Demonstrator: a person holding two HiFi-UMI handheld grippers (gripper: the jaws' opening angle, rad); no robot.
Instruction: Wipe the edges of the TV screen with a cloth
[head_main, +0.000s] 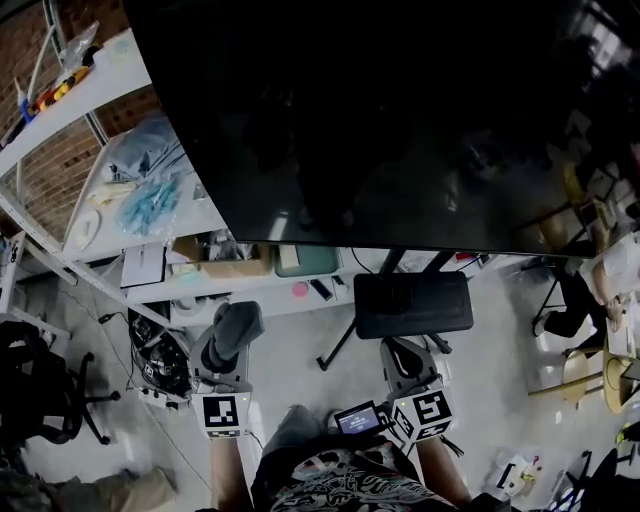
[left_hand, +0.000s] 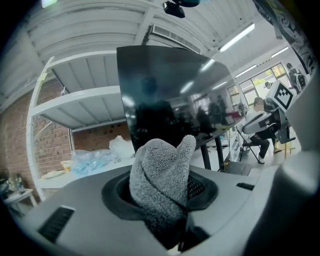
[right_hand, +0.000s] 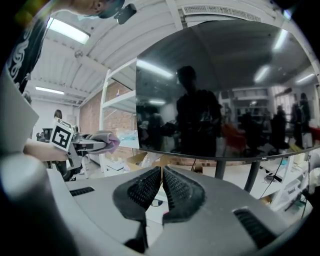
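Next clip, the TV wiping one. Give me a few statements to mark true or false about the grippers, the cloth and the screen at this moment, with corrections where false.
1. The left gripper is shut on a grey cloth. True.
2. The right gripper holds a second cloth. False: its jaws are together with nothing between them.
3. The grey cloth is pressed against the lower edge of the TV screen. False: in the head view the cloth sits below the screen, apart from it.
4. The TV screen is dark and shows only reflections of the room. True.
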